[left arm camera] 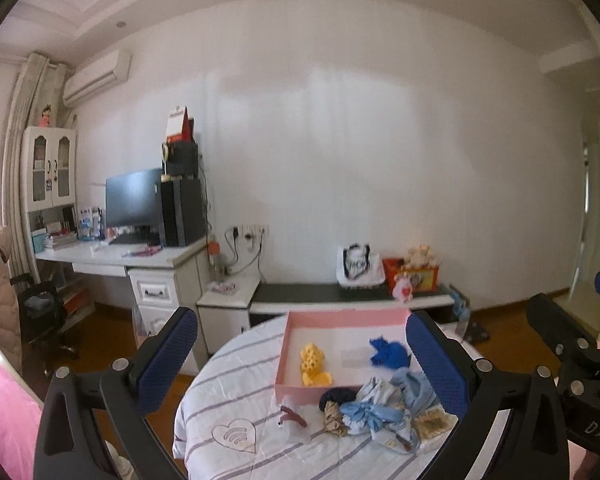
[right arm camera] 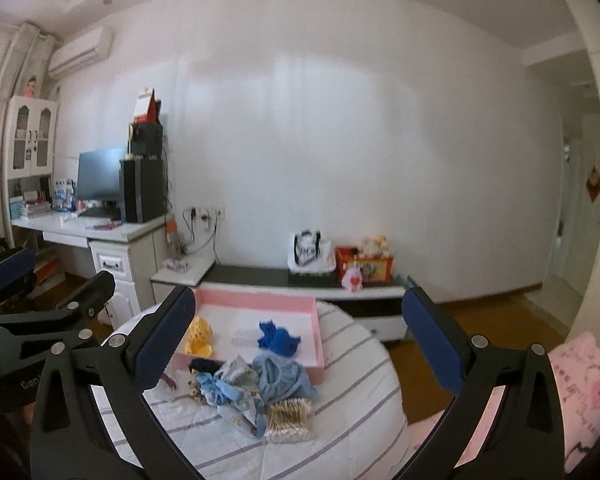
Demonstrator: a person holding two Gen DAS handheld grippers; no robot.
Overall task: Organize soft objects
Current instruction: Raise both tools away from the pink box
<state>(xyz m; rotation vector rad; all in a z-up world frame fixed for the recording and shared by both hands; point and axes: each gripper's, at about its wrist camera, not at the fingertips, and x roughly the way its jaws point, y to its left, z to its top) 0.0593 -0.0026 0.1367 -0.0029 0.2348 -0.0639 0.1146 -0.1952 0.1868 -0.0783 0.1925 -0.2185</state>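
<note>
A round surface covered by a white quilted cloth with grey stripes (left arm camera: 236, 384) is seen low in both views, a heart motif (left arm camera: 235, 436) stitched near its front edge. A shallow pink tray (left arm camera: 342, 316) is set on the far part of the cloth; inside it a yellow knitted piece (left arm camera: 314, 364) lies at the left and a blue knitted piece (left arm camera: 388, 352) at the right, well apart from each other. Just in front of the tray's near wall, a heap of pale blue fabric items (right arm camera: 260, 380) is piled on the cloth, with a dark navy scrunchie (right arm camera: 202, 366) touching the heap's left side. A clear packet of cotton swabs (right arm camera: 290, 418) is placed at the heap's front right. A small dark red hair clip (left arm camera: 292, 416) lies left of the heap, apart from it. The left gripper (left arm camera: 300, 364) is held above the near edge of the cloth with its fingers spread wide and nothing between them. The right gripper (right arm camera: 298, 336) is likewise spread wide and unloaded, raised over the heap and tray.
</note>
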